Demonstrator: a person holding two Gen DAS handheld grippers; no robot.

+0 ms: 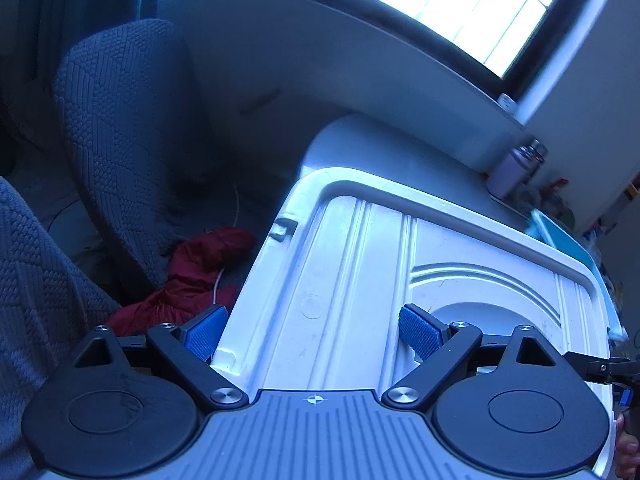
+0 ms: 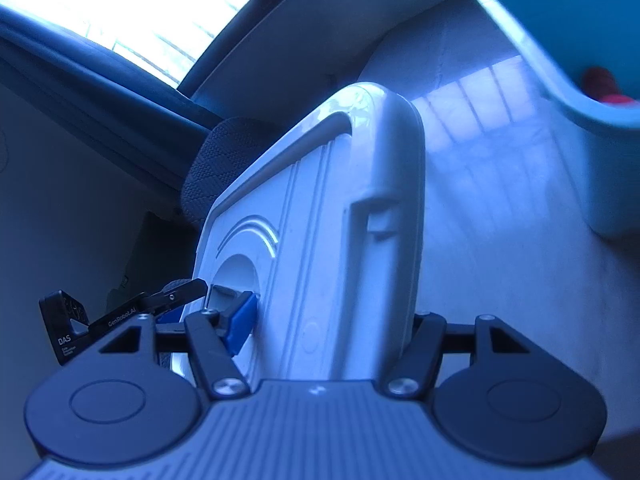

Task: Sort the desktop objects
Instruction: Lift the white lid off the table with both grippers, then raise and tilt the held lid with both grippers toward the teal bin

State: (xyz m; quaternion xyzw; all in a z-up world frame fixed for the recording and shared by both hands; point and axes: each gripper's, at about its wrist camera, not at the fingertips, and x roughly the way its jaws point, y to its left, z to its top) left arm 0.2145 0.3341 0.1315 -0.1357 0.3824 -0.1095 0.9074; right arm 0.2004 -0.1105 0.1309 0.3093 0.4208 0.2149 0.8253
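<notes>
A: What writing is legible?

B: "DAS" and "GenRoboLAI" are printed on the left gripper [image 2: 176, 304], seen from the right wrist.

A: Where is the white ribbed plastic lid [image 1: 360, 280]?

B: It is held tilted above the pale tabletop [image 2: 500, 184], its rim clamped between the fingers of the right gripper [image 2: 332, 320]. The left gripper [image 1: 312, 332] is spread wide, one blue pad [image 1: 420, 330] over the lid's face, nothing gripped.

A: And the edges?

B: A teal plastic bin [image 2: 560, 80] is seen near the lid's right; bare table lies between.
</notes>
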